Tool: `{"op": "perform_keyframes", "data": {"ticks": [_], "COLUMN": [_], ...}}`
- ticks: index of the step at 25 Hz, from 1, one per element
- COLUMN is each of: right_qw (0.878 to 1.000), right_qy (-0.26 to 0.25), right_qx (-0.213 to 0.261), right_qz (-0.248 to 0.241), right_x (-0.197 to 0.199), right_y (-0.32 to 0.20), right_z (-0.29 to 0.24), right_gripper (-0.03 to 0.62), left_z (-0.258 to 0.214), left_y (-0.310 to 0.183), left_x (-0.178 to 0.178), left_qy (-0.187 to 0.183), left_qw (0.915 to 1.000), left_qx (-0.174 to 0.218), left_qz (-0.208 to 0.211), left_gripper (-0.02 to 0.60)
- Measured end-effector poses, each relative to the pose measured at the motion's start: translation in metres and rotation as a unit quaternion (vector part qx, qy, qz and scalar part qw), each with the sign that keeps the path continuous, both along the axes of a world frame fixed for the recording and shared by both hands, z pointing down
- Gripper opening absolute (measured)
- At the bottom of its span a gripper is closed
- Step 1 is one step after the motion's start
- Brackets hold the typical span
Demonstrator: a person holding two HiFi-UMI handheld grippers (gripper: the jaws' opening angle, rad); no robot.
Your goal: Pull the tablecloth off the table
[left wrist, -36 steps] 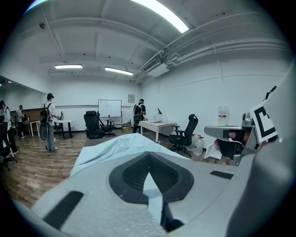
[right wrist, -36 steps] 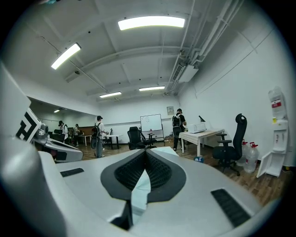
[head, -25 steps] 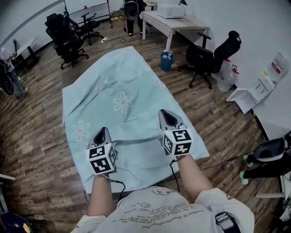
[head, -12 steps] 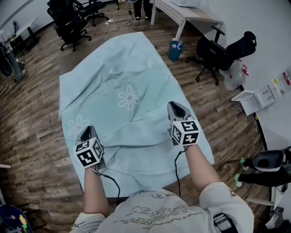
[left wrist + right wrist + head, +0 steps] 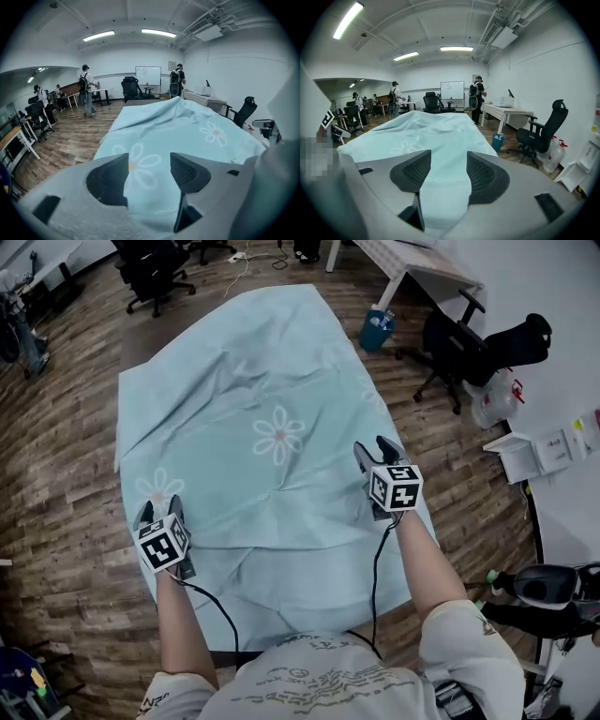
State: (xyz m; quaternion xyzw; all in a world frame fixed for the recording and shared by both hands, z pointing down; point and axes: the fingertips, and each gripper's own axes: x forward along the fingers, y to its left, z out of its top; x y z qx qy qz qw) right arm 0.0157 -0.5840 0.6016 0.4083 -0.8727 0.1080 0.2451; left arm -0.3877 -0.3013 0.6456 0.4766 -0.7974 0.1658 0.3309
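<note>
1. Left claw (image 5: 159, 510): the jaws are swinging open. The light blue tablecloth (image 5: 244, 399) runs between them, but neither pad presses on it, so it's let go. The claw sits over the cloth's near left edge.
2. Right claw (image 5: 373, 451): same deal. The jaws are opening with the cloth passing between the pads, and nothing is pinched. This one is over the cloth's right edge, a bit further out than the left claw.
3. Right past the left claw's pads there's a white daisy print (image 5: 140, 164). Ahead of both claws, between them, is a bigger daisy (image 5: 279, 435).
4. Beyond that, the tablecloth lies spread over the table (image 5: 139, 334), pretty wrinkled, with its edges hanging down. A bare brown corner of the table shows far ahead-left of the left claw.
5. Wood floor (image 5: 56, 474) sits off to the left claw's outer side.
6. Ahead-right of the right claw are a blue bin (image 5: 378, 329), a black office chair (image 5: 469, 343) and a white desk (image 5: 412, 263).
7. Way out front, people (image 5: 86, 89) stand near a whiteboard (image 5: 148, 75).
</note>
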Motion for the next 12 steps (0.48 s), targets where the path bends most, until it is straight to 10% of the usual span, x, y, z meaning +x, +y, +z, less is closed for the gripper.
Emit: {"op": "perform_keyframes", "data": {"ticks": [12], "right_qw": [0.992], "right_qy": [0.084], "right_qx": [-0.079], "right_qz": [0.042], "right_x": [0.016], "right_y": [-0.052], "right_z": [0.094], "right_gripper": [0.244], "left_z": [0.071], "left_y": [0.009], "left_x": [-0.033], "left_qy": [0.040], "left_qw": [0.9970], "left_qx": [-0.064], "left_qz": [-0.017], "left_gripper": [0.296]}}
